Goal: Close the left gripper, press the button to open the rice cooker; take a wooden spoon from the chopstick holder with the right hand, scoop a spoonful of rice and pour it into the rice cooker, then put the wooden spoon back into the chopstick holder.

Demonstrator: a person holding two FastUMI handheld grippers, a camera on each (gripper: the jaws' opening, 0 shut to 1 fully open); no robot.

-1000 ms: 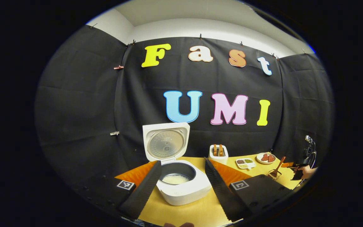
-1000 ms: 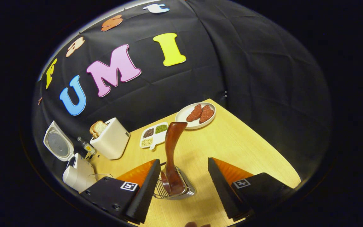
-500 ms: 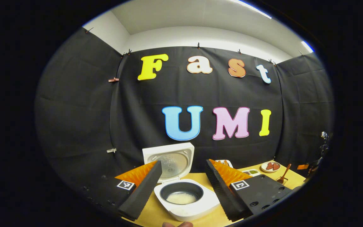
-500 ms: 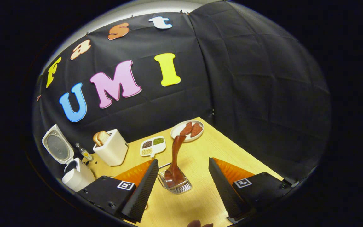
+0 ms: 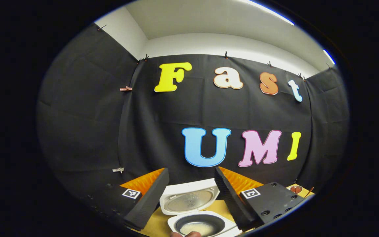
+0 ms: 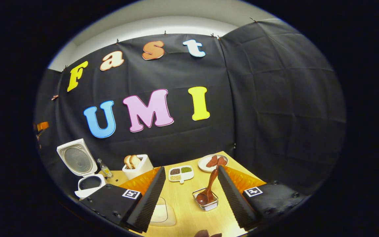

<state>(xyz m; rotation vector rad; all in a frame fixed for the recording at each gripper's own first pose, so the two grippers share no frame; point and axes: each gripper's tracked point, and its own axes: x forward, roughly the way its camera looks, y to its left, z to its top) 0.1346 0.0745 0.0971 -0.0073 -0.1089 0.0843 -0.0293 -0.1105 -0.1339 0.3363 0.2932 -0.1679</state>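
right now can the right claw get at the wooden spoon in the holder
Probably yes. The right claw is open and holds nothing, and the wooden spoon stands in the chopstick holder just ahead of it, handle leaning free, nothing between them.

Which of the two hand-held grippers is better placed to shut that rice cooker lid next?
Probably the left gripper: the open rice cooker sits straight ahead between its fingers, while from the right gripper it's far off to the side.
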